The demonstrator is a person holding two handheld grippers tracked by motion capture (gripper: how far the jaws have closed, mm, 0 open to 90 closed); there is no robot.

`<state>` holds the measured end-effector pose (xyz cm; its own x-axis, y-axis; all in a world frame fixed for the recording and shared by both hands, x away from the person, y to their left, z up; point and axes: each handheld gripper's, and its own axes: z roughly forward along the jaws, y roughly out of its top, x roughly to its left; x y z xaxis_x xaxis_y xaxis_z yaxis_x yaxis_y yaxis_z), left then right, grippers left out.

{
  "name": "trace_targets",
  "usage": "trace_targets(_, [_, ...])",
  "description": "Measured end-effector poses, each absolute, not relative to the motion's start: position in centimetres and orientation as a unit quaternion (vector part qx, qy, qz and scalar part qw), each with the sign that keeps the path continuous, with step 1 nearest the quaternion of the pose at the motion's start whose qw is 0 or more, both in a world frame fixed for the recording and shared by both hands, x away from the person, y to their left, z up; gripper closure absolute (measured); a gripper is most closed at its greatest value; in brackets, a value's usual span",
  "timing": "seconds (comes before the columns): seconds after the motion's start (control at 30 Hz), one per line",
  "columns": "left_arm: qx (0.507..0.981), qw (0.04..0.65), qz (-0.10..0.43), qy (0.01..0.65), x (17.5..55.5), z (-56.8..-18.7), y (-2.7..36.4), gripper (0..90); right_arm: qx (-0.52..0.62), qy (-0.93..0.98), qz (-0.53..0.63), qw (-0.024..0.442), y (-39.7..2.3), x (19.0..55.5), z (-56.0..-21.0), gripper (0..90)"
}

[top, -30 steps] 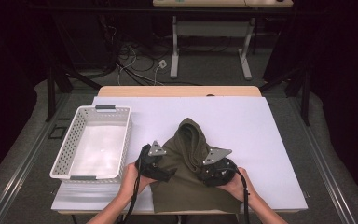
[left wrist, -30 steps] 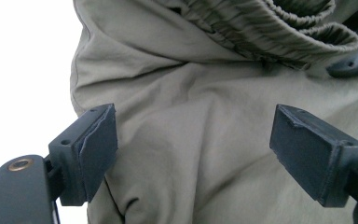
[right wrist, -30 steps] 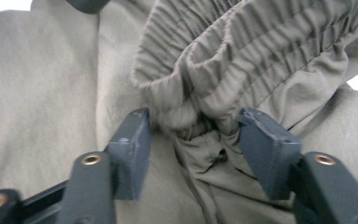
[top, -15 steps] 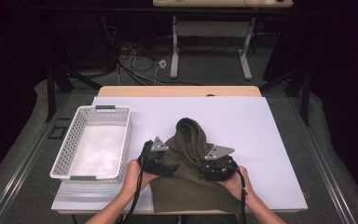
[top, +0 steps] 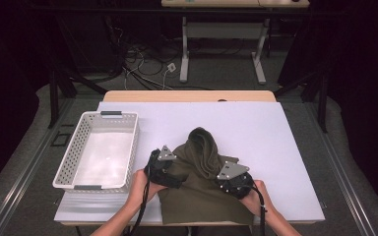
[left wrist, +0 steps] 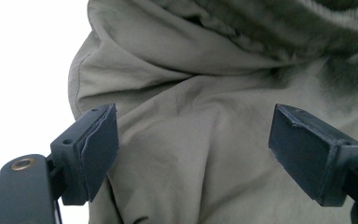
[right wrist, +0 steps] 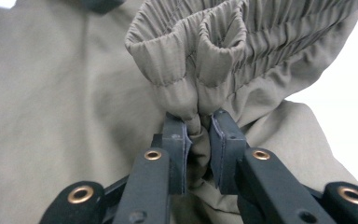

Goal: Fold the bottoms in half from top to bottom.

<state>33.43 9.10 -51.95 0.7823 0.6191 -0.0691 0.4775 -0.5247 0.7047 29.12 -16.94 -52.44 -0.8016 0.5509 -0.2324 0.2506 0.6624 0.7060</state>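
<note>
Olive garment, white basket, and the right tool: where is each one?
Olive garment (top: pixel 197 196): high view, on its flat lower part.
White basket (top: pixel 133 142): high view, on its right wall.
Right tool (right wrist: pixel 198 123): right gripper view, between its fingertips, pinching gathered fabric.

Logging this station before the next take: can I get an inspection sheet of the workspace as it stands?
Surface: white table top, wooden edge at the far side.
Job's things: olive green garment bunched near the front edge, its gathered waistband raised.
Clutter: white perforated basket at left, nothing seen inside.
Grippers: left gripper open, jaws wide over the cloth; right gripper has just been closing, pads pinching a waistband fold.
Cables: a black cable trails from each gripper; loose cables on the floor beyond.
Surroundings: dark room, desk legs behind.
</note>
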Motion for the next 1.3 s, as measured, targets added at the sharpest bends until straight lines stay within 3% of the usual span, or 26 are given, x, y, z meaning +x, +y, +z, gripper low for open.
trace_targets(0.5, [0.863, 0.381, 0.116, 0.311, 34.5, -49.1, 7.6, 16.3, 0.217, 0.899, 0.323, 0.203, -16.5, 29.1, -53.7, 70.6])
trace_targets(0.67, [0.851, 0.381, 0.141, 0.333, 36.3, -48.5, 7.2, 21.7, 0.213, 0.901, 0.318, 0.206, -16.4, 29.1, -53.7, 70.6])
trace_targets(0.77, [0.844, 0.388, 0.141, 0.342, 37.3, -48.5, 7.2, 28.0, 0.211, 0.901, 0.318, 0.206, -16.4, 29.1, -53.8, 70.6])
trace_targets(0.87, [0.843, 0.386, 0.153, 0.341, 37.8, -48.9, 7.0, 40.0, 0.211, 0.901, 0.317, 0.207, -16.4, 29.1, -53.7, 70.4])
trace_targets(1.1, [0.839, 0.386, 0.173, 0.343, 37.9, -50.2, 6.9, 80.6, 0.218, 0.898, 0.32, 0.207, -16.9, 29.2, -53.6, 64.2])
trace_targets(1.3, [0.832, 0.391, 0.18, 0.348, 36.3, -50.9, 7.9, 84.8, 0.235, 0.894, 0.321, 0.205, -17.8, 29.5, -53.2, 47.7])
